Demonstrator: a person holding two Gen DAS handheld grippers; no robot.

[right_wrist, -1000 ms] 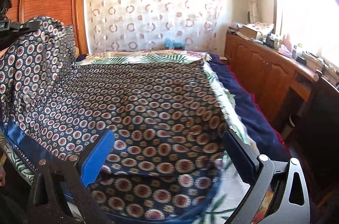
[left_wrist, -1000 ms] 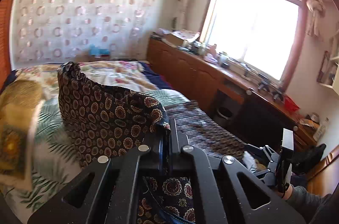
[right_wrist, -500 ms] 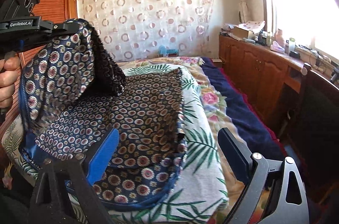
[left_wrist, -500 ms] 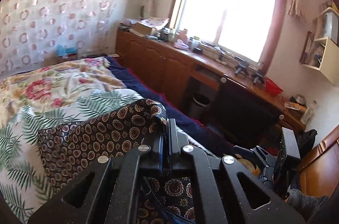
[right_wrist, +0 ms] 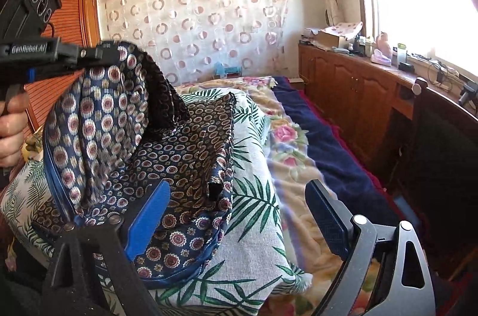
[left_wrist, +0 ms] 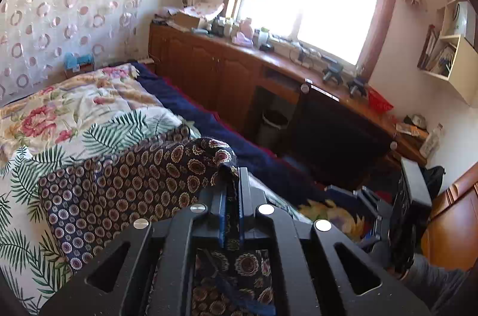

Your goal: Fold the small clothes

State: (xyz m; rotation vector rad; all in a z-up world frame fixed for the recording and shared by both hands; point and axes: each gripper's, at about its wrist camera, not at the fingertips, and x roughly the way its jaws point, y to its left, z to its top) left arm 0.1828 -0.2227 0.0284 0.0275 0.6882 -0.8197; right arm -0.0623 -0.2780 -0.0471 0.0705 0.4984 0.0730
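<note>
The left gripper (left_wrist: 231, 190), tilted downward over the bed (left_wrist: 89, 119), is opening, the cloth (left_wrist: 119, 190) still between its jaws. The right gripper (right_wrist: 236, 214) hovers spread wide and empty beside the cloth.

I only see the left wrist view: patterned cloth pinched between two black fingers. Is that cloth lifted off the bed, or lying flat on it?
Observer: Lifted. In the right wrist view, the left gripper holds one edge of the cloth up, and the rest drapes onto the bed. Its jaws are opening, with cloth between them.
Visitor: And the other gripper?
Observer: The right gripper is wide open and holds nothing.
Visitor: What carries the left one?
Observer: A hand wraps its handle.
</note>
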